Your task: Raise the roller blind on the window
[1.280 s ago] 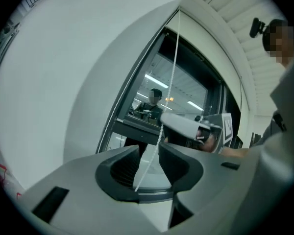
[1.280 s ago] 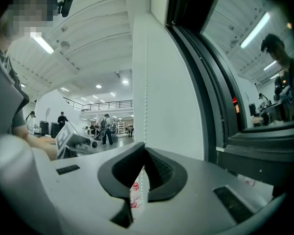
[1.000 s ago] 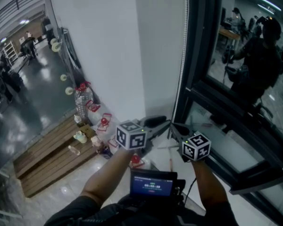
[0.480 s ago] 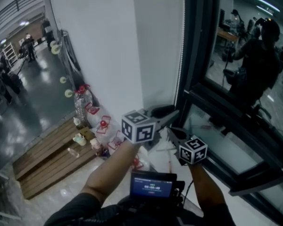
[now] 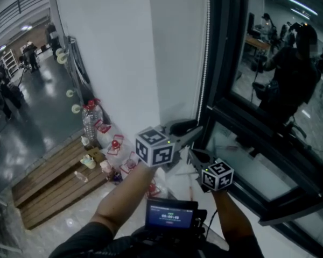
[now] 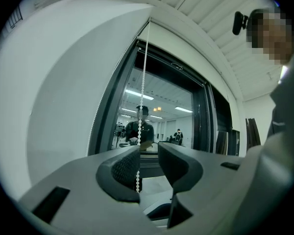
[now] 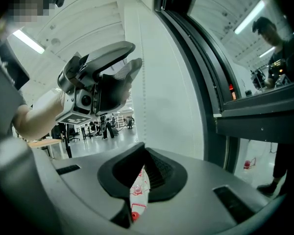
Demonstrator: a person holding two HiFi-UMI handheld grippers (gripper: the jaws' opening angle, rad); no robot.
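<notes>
A white bead chain (image 5: 204, 63) hangs down the dark window frame (image 5: 226, 47); it also shows in the left gripper view as the bead chain (image 6: 143, 82). My left gripper (image 5: 192, 130) is held level at the chain. It is open, and its jaws have just been closing a little. The chain runs between them, close to the left pad (image 6: 125, 168). Just below, my right gripper (image 5: 193, 153) is shut on the chain. In the right gripper view the chain (image 7: 143, 97) runs down into the closed right gripper (image 7: 142, 153), with the left gripper (image 7: 125, 65) above it.
A white wall (image 5: 129, 52) stands left of the window. Low on the left are a wooden platform (image 5: 54, 176), a water bottle (image 5: 90, 117) and small red and white items. A screen device (image 5: 171, 215) sits at my chest. The glass (image 5: 290, 74) reflects a person.
My left gripper has risen along the chain and now sits higher above the right one. The right gripper has stayed shut and in place.
</notes>
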